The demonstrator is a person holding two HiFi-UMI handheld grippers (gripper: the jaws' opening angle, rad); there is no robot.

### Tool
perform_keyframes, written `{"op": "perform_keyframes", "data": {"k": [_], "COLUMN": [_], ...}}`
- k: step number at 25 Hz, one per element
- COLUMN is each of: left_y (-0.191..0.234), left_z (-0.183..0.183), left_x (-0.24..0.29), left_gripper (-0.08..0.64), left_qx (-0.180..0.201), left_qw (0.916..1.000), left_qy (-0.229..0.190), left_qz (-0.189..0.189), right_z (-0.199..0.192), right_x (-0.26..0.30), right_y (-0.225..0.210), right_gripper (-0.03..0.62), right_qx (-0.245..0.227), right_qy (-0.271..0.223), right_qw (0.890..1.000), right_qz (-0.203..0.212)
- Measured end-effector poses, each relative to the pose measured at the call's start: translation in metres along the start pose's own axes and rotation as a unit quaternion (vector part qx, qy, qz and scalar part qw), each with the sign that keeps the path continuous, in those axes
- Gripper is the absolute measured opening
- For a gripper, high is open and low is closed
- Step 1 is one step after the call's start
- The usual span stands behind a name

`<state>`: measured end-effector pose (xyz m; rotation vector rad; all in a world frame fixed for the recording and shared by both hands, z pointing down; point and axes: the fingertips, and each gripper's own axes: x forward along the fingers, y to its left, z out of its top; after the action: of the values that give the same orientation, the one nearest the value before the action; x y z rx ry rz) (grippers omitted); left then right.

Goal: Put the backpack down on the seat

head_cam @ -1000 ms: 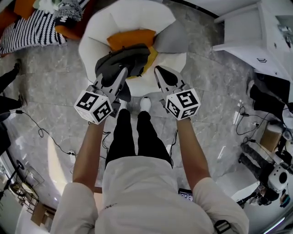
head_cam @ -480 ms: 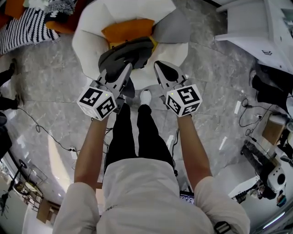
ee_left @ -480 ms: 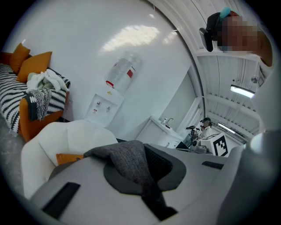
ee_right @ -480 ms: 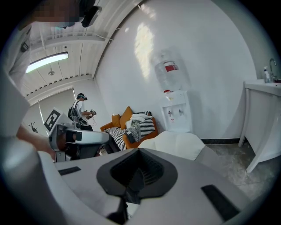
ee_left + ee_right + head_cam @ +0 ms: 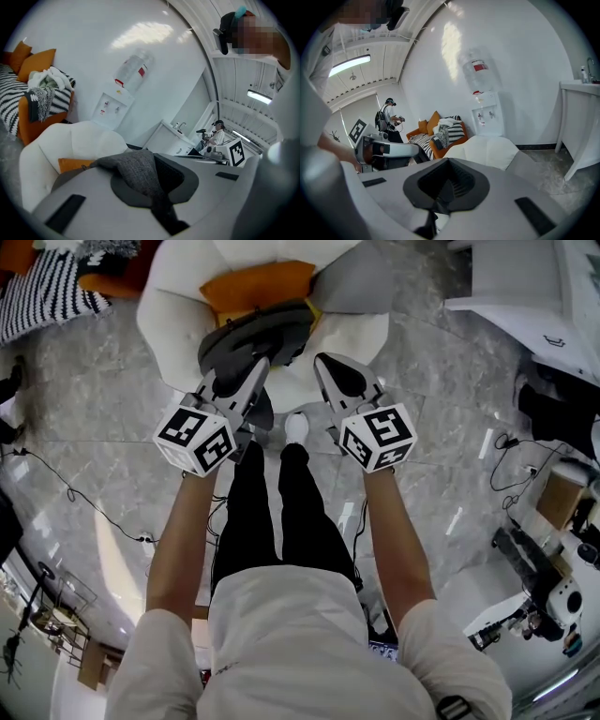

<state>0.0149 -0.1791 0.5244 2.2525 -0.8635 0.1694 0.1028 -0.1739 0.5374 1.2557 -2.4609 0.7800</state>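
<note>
Fingers of the left gripper are clamped on a grey fabric bit of the backpack. The right gripper is pinched closed with nothing in it. Both have dropped lower just now, so the backpack's right over the chair seat by the orange cushion. Nearly down I'd say, can't tell if it's landed. Only writing is the water cooler label: red, unreadable.

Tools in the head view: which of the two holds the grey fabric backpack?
The left tool, shut on the grey fabric backpack; the right tool holds nothing.
</note>
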Motion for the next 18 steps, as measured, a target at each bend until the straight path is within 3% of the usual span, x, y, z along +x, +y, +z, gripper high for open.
{"op": "perform_keyframes", "data": {"k": [11, 18], "left_y": [0.029, 0.038], "left_z": [-0.022, -0.027], "left_x": [-0.005, -0.003], "left_gripper": [0.029, 0.029], "left_qx": [-0.016, 0.003], "left_qw": [0.9997, 0.9998], "left_qy": [0.013, 0.018], "left_qz": [0.016, 0.008], "right_z": [-0.013, -0.023], "right_x": [0.022, 0.034], "right_y": [0.002, 0.011], "right_gripper": [0.023, 0.023], "right_qx": [0.001, 0.003], "right_qy": [0.012, 0.02], "right_qw": [1.0, 1.0], "right_qz": [0.008, 0.012]}}
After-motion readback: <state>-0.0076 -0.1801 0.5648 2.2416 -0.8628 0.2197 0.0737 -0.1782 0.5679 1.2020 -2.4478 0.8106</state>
